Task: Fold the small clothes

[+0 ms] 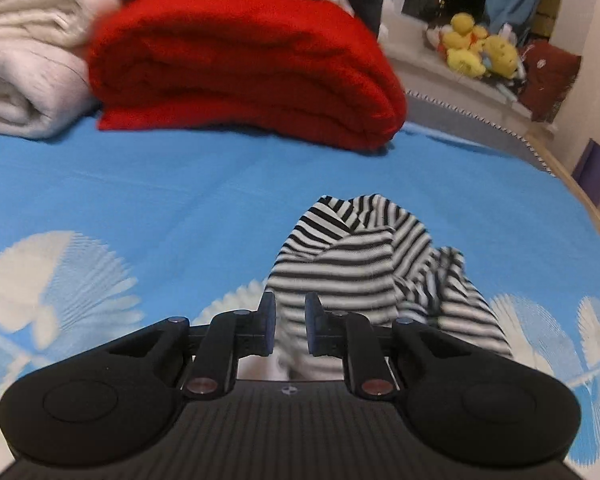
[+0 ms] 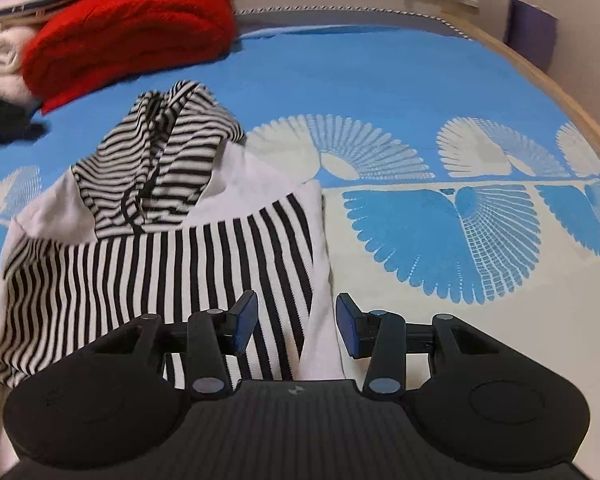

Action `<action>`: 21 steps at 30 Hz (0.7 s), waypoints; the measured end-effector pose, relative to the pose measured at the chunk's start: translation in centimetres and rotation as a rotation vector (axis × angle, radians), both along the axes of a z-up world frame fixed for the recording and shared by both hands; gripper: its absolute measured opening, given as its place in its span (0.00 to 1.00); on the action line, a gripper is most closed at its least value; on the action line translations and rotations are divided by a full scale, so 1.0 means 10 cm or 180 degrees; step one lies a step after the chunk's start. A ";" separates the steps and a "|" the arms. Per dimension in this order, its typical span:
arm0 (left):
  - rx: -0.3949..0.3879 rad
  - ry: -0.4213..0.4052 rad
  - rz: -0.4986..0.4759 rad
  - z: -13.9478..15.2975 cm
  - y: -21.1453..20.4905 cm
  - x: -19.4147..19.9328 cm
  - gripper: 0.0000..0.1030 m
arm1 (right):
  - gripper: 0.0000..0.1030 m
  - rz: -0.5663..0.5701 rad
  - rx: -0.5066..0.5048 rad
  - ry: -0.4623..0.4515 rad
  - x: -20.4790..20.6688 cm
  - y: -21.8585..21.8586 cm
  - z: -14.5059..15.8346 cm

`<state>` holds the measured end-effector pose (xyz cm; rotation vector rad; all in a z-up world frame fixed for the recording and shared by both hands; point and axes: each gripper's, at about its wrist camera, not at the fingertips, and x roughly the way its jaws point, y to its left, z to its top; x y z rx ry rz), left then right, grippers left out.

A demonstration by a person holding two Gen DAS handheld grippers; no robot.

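Note:
A small black-and-white striped hooded top lies on the blue bed cover, its hood bunched at the far end. My right gripper hovers low over the top's white right edge, jaws apart, with the cloth lying flat beneath them. In the left wrist view, my left gripper stands nearly closed. A bunched fold of the striped top is pinched between its pads and rises in a heap just beyond them.
A folded red blanket and white blankets are stacked at the far side of the bed. A dark item lies at the left. Yellow plush toys sit on a ledge behind. The bed's wooden edge runs along the right.

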<state>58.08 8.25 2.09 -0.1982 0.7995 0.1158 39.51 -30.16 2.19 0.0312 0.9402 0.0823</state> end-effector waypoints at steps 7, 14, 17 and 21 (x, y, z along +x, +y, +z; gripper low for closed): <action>-0.0060 0.0126 0.0120 -0.48 0.16 1.04 0.20 | 0.44 0.0043 -0.0030 0.0087 0.09 0.02 -0.10; -0.0423 0.0153 0.0178 -0.71 0.21 1.77 0.63 | 0.44 -0.0027 -0.0077 0.0140 0.18 -0.08 -0.19; -0.0358 0.0165 0.0119 -0.79 0.08 1.95 0.62 | 0.44 -0.0049 -0.0103 0.0139 0.20 -0.10 -0.20; 0.0132 0.0190 -0.0222 -0.87 -0.14 1.98 0.01 | 0.44 -0.0072 -0.0170 0.0124 0.19 -0.09 -0.22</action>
